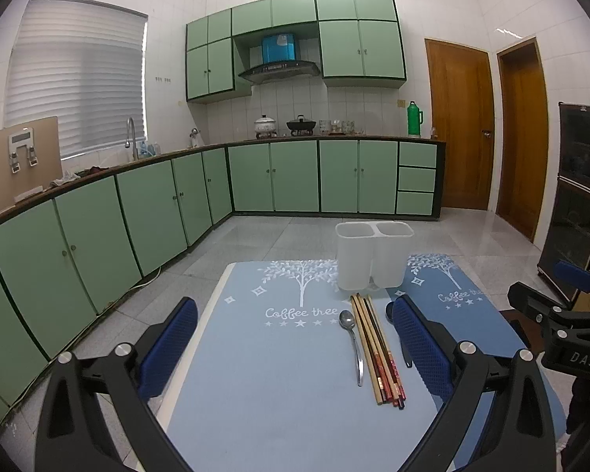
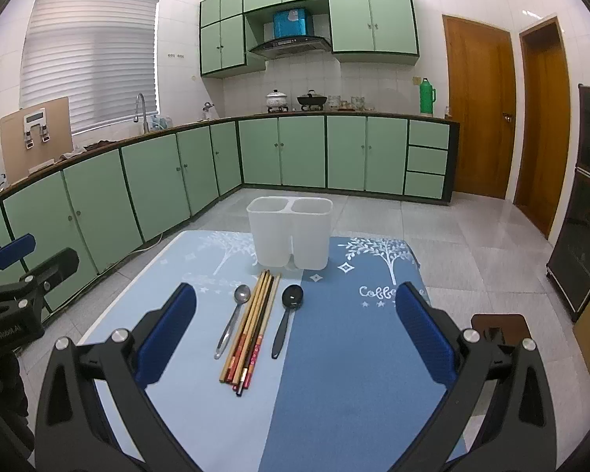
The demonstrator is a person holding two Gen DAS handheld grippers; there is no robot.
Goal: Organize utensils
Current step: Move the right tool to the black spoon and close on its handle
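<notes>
Both tongs hover above the bench (image 2: pixel 334 393), jaws spread wide and holding nothing: left tongs (image 1: pixel 295 354), right tongs (image 2: pixel 295 338). Nothing has gone into the holder yet. The utensils lie on the blue mats at about 12 o'clock from the right tongs, just short of the white holder (image 2: pixel 290 232), which stands upright near the far edge of the bench. Count: one steel spoon (image 2: pixel 234 320), one black spoon (image 2: pixel 288 316), one holder with two compartments, both of which look empty through the translucent walls. The chopsticks (image 2: pixel 251 328) lie in a tight bundle between the two spoons; roughly six to eight sticks, but they overlap and I cannot count them for certain. Risks, as I judge them: the sticks lie touching side by side, so a pinch on one is likely to drag or roll its neighbours, or lift an odd number. The steel spoon lies just beside the bundle at its 9 o'clock, and a finger coming down there may knock it or catch both. Flat, thin handles on a soft mat give little to bite on, so a slip is likely. The holder is light plastic near the bench edge; a utensil pushed against its rim could tip it or shove it off. In the left view the black spoon is mostly hidden behind the near finger pad.
</notes>
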